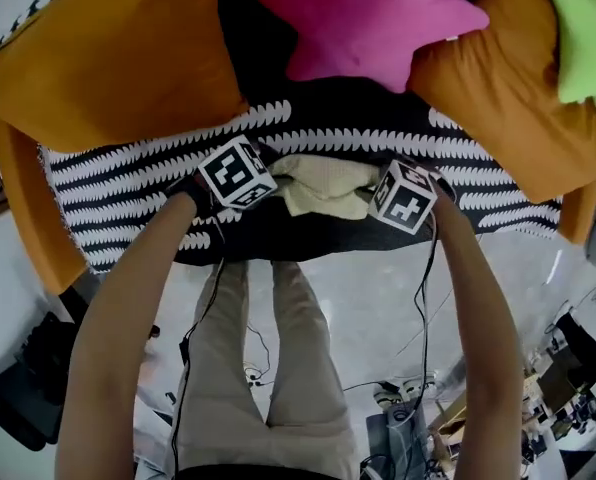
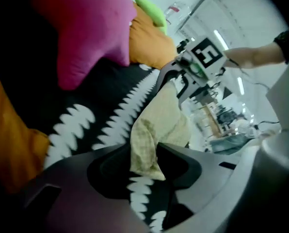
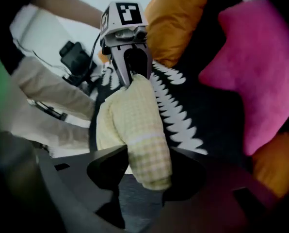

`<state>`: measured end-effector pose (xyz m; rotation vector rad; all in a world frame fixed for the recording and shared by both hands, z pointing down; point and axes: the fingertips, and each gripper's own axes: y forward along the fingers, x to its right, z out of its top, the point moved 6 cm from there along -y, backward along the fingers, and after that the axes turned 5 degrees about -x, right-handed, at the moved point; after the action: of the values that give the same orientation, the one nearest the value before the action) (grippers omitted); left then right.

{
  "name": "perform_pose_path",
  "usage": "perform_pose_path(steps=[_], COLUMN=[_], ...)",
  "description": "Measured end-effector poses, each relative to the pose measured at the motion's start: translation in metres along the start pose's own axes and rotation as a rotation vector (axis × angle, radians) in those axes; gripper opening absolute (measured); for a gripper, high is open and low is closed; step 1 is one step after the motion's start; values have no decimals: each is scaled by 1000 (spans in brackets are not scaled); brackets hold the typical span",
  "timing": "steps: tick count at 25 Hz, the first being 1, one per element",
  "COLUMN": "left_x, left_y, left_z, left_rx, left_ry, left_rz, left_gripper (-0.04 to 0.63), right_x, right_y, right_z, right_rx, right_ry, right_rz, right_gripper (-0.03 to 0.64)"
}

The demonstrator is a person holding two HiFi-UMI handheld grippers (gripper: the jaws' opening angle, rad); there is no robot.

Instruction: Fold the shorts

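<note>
Shows yellow shorts (image 1: pixel 323 186), bunched and half hidden, stretched left-right over blanket's (image 1: pixel 118 183) front edge. Clamped at one end by left gripper (image 2: pixel 144 165), at the other by right gripper (image 3: pixel 147 171) (jaws narrowly parted by cloth).

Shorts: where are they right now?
Head view, centre: the yellow checked shorts are bunched between the left claw and right claw, both pinching them, over the front edge of the black-and-white blanket, in front of the pink star cushion.
</note>
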<state>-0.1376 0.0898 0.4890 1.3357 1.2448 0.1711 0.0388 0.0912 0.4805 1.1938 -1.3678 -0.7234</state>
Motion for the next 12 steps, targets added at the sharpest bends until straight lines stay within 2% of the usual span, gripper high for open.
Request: perform_pose_path(steps=[1,2,3,6,8,9,10,12], left_x=[-17,-30,-39,-33,-4,15,33,58], left_y=[-9,-21,-35,-66,-74,-71,-64,-39], left_z=[4,9,14,24,26,26,26,23], left_rx=[4,11,20,111,173,173,152,70], left_ry=[16,49,86,176,250,303,360,475], left_rz=[89,164,231,412,443,430,413,401], left_gripper=[190,238,249,270,270,280,312,357], right_x=[16,28,38,43,27,14,-1,-28], right_y=[-3,-10,-18,-48,-67,-73,-76,-73], right_z=[8,15,19,12,2,0,-1,3], right_rx=[-7,2,24,159,277,326,361,388], right_ry=[-26,-39,-37,43,136,175,200,185], right_rz=[-100,-180,-249,-424,-465,-450,-422,-377], right_gripper=[250,300,343,364,349,302,281,292])
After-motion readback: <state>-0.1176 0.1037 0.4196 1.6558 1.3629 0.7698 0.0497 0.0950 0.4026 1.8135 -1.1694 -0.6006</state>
